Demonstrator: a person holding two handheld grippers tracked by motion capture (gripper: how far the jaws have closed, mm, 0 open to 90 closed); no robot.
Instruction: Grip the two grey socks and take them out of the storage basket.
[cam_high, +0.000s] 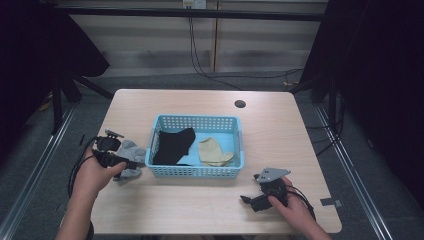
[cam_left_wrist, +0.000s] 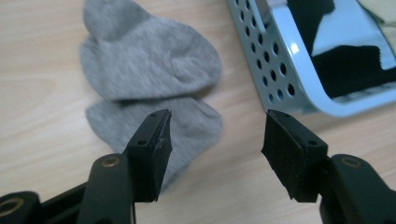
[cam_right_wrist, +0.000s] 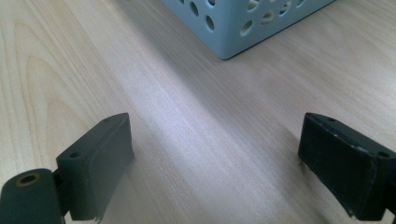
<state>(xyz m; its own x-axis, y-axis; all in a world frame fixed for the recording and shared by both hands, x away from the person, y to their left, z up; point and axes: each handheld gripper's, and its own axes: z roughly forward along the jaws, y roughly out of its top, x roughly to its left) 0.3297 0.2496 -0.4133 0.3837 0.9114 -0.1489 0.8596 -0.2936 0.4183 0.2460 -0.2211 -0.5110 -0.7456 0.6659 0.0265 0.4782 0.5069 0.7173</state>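
Observation:
Two grey socks (cam_high: 134, 149) lie overlapped on the wooden table, just left of a light blue perforated basket (cam_high: 195, 171). Inside the basket lie a black sock (cam_high: 172, 145) and a beige sock (cam_high: 214, 151). My left gripper (cam_high: 122, 154) hovers low over the grey socks (cam_left_wrist: 149, 70). In the left gripper view it (cam_left_wrist: 215, 135) is open, its left jaw over the nearer sock's edge and nothing pinched. My right gripper (cam_high: 251, 189) rests near the table's front right. It (cam_right_wrist: 215, 154) is open over bare wood.
The basket's corner (cam_right_wrist: 233, 23) stands a short way ahead of the right gripper. A round cable hole (cam_high: 240, 104) sits at the table's (cam_high: 200, 210) back right. Cables trail from both grippers. Black stands and drapes flank the table.

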